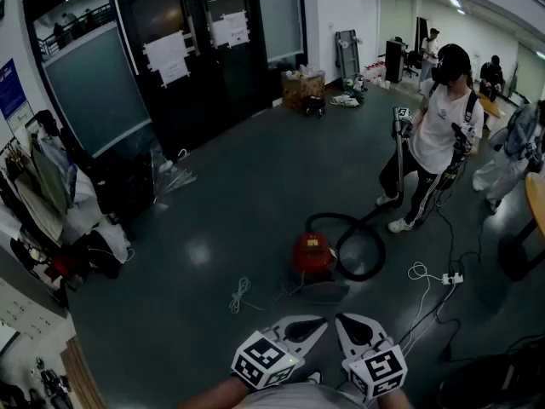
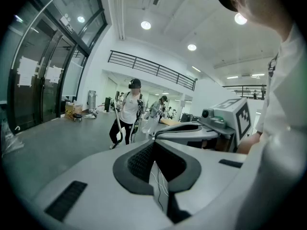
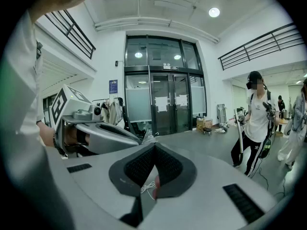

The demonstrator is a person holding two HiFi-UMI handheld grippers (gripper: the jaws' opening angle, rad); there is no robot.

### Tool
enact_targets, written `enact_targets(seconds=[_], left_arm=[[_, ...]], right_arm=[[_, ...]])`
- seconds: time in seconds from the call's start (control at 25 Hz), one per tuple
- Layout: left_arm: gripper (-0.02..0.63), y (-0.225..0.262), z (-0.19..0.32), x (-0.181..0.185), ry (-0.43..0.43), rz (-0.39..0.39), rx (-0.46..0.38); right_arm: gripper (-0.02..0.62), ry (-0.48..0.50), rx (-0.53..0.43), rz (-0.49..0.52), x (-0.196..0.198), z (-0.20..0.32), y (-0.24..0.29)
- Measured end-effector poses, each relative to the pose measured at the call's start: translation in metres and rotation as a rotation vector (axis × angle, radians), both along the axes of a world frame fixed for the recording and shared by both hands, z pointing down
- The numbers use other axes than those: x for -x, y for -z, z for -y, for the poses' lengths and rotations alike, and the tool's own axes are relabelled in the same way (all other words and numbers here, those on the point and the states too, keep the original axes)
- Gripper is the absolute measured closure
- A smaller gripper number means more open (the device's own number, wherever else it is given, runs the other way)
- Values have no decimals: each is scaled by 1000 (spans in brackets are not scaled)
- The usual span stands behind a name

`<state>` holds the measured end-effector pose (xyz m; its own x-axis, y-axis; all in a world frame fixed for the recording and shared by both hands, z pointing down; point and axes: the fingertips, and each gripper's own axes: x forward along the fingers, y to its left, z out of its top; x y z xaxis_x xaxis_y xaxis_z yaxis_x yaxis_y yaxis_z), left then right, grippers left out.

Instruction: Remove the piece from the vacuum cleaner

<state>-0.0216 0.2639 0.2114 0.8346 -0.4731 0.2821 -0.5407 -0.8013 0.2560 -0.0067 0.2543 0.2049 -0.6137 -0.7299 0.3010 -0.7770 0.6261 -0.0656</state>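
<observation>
Both closed, empty: L hand-held gripper [image 1: 320, 323] & R hand-held gripper [image 1: 343, 321]. Vacuum cleaner [image 1: 312, 254] well ahead on floor [image 1: 213, 228], untouched; I judge removal not started.

Head view dim; gripper views bright under ceiling lights [image 2: 146, 25], edges apparently warped.

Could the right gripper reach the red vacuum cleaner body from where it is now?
Probably not yet. The right gripper is shut and empty, held well short of the red vacuum cleaner, which sits on the floor ahead. Nothing seems to block the way; it would only need to come closer.
</observation>
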Motion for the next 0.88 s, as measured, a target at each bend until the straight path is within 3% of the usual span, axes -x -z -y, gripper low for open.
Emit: enact_targets(seconds=[0.68,0.88], left_arm=[[600,-16,2,-15,31,21,-16],[600,-31,10,-15,47,36,13]], right_arm=[[580,18,-1,53,-21,0,-4],[580,31,22,61,-25,4,-12]])
